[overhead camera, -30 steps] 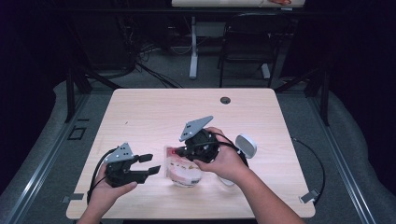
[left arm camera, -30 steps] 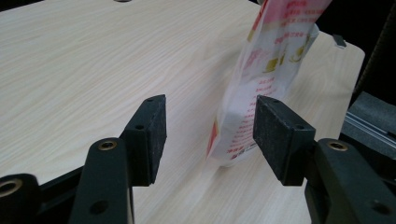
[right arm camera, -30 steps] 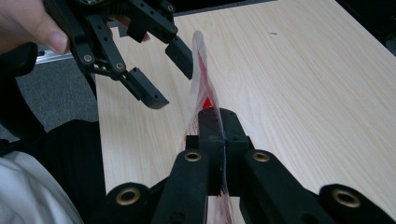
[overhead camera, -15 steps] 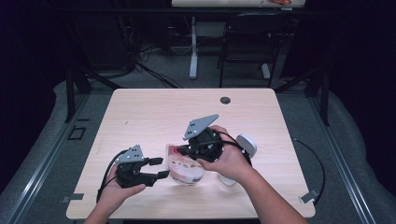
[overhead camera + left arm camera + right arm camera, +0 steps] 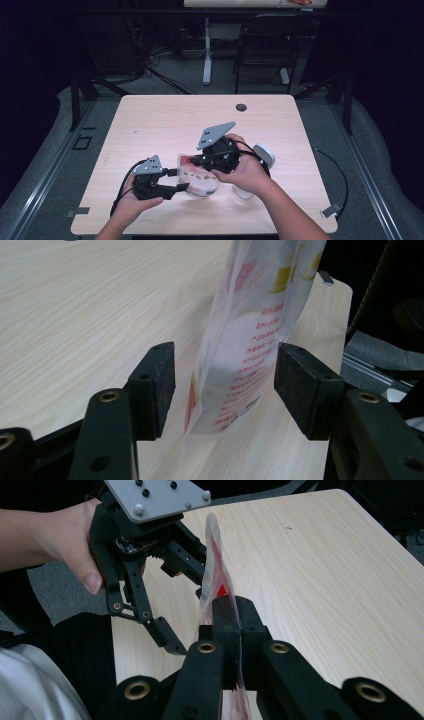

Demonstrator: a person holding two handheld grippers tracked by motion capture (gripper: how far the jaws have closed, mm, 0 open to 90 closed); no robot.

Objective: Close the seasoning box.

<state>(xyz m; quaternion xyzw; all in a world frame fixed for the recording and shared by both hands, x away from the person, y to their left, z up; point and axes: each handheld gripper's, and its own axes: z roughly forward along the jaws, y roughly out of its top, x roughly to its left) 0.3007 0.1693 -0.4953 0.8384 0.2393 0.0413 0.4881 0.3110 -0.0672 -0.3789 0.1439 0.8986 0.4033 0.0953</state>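
Note:
A clear plastic packet (image 5: 200,179) with red print is held just above the light wooden table (image 5: 165,120), at the front middle. My right gripper (image 5: 193,161) is shut on its top edge; in the right gripper view the jaws (image 5: 227,617) pinch the thin film of the packet (image 5: 214,560). My left gripper (image 5: 172,188) is open, one jaw on each side of the packet's lower end. In the left gripper view the packet (image 5: 245,350) hangs upright between the two pads (image 5: 159,385), nearer the left one; I cannot tell whether it touches either. The left gripper (image 5: 182,602) also appears in the right gripper view.
A white rounded object (image 5: 264,154) lies on the table behind the right hand. A dark round grommet (image 5: 241,107) sits near the table's far edge. Cables trail from both grippers. A chair (image 5: 262,45) and a desk leg stand beyond the table.
My left gripper has moved right, from apart from the packet to straddling its lower end. The right gripper has held on and shifted slightly right.

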